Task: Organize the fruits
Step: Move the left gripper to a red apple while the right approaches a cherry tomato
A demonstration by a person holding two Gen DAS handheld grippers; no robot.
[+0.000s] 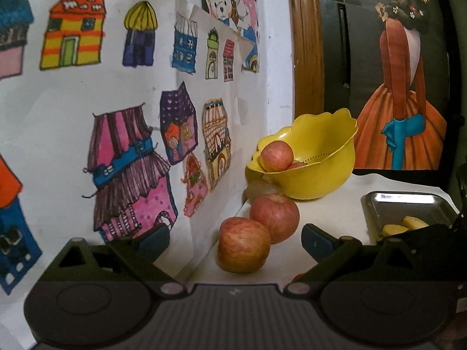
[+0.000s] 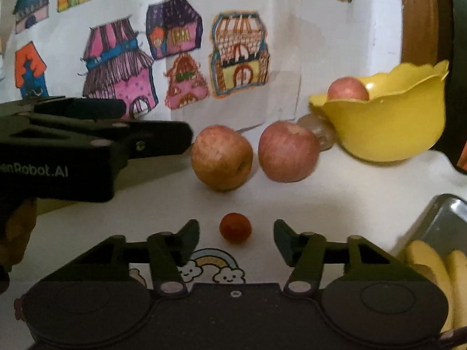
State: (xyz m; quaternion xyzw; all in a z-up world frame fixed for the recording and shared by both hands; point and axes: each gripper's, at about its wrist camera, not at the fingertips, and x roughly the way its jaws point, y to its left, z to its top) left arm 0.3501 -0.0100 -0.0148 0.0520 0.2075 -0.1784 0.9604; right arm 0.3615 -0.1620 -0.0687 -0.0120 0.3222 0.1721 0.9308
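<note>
Both grippers gape; yellow bowl holds apples, tray bananas.

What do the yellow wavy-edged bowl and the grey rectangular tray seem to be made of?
The yellow wavy-edged bowl looks like moulded plastic: uniform colour, soft sheen, small drain holes inside. The grey rectangular tray looks like metal, probably stainless steel: bright mirror-like reflections on its rim and walls.
</note>
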